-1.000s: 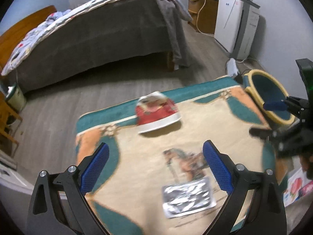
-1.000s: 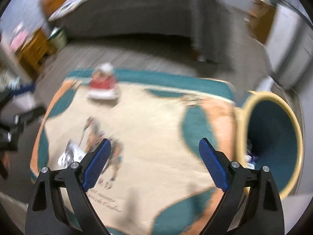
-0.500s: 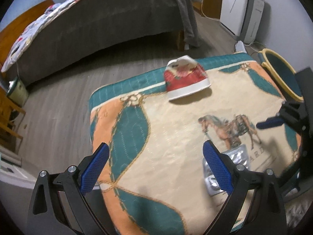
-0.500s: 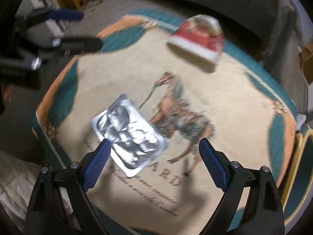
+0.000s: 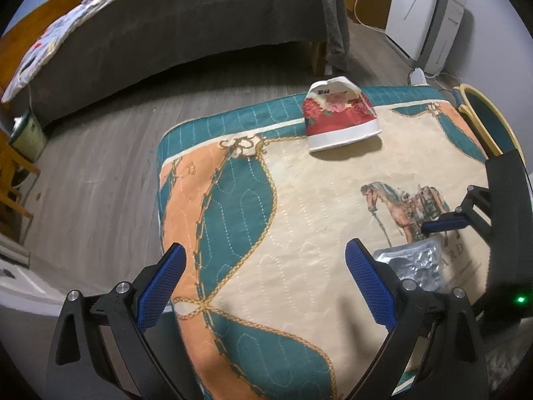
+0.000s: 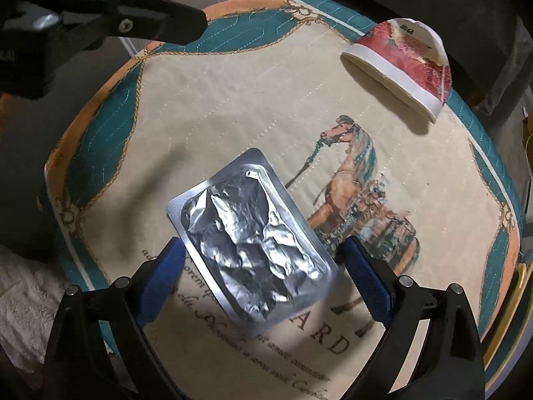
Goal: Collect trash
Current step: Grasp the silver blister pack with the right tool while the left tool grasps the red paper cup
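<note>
A crumpled silver foil blister pack (image 6: pixel 253 240) lies flat on the horse-print mat (image 6: pixel 233 106). My right gripper (image 6: pixel 263 273) is open and low over it, its blue fingers on either side of the pack's near end. The pack also shows in the left wrist view (image 5: pixel 416 263), with the right gripper's fingertip (image 5: pixel 443 225) just above it. A crushed red and white paper cup (image 5: pixel 339 116) lies on its side at the mat's far edge; it also shows in the right wrist view (image 6: pixel 403 63). My left gripper (image 5: pixel 266 283) is open and empty above the mat's left part.
A yellow-rimmed teal bin (image 5: pixel 483 120) stands by the mat's far right corner. A bed (image 5: pixel 166 26) with a grey cover lies beyond on the wood floor. White appliances (image 5: pixel 423 16) stand at the back right. A wooden stool (image 5: pixel 13 180) is at the left.
My right gripper has swung from the bin side to the foil pack and come down close, so its fingers now straddle it. My left gripper has drifted left and closer to the mat.
</note>
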Action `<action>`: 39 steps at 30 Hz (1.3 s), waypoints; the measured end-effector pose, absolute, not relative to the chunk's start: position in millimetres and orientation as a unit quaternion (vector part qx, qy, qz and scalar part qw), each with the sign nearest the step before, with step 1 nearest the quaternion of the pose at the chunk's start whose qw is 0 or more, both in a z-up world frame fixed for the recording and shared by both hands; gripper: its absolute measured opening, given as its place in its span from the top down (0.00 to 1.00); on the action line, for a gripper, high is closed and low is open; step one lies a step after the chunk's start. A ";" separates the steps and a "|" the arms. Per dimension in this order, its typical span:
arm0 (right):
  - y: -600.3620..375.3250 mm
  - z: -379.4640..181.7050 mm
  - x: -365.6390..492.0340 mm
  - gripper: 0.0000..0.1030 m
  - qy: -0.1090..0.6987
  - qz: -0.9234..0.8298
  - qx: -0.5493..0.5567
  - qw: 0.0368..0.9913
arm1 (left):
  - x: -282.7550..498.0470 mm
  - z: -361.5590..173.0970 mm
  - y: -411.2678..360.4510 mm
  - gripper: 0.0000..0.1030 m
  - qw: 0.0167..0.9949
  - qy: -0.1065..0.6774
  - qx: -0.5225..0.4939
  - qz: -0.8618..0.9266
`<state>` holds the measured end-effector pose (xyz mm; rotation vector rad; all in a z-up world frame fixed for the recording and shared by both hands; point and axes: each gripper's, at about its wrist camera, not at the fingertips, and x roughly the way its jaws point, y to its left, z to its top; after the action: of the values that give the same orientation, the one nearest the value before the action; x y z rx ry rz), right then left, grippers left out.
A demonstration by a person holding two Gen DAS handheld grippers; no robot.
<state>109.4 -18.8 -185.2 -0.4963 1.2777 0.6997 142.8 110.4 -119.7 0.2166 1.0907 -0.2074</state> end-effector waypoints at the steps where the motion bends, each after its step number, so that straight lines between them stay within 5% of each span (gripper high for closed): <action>1: -17.9 -185.5 110.4 0.07 0.577 0.320 -0.222 0.718 | 143.3 -120.6 111.4 0.07 0.844 0.518 0.102 -0.096; 7: -12.9 -189.6 96.8 0.09 0.566 0.337 -0.247 0.711 | 146.5 -124.3 110.7 0.07 0.842 0.523 0.098 -0.093; 11: -22.2 -182.9 100.9 0.28 0.566 0.331 -0.227 0.720 | 148.7 -125.2 105.0 0.07 0.841 0.523 0.098 -0.095; 15: -34.7 -182.1 106.7 0.32 0.559 0.311 -0.233 0.732 | 153.1 -125.0 94.0 0.07 0.843 0.520 0.096 -0.095; 39: -203.8 -152.3 207.9 0.33 0.547 0.146 -0.043 0.823 | 274.3 -147.9 13.6 0.06 0.856 0.514 0.028 -0.048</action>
<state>207.9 -203.8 -152.3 -0.0922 1.1643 0.3106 274.3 13.6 -147.9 0.0591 1.0793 -0.1010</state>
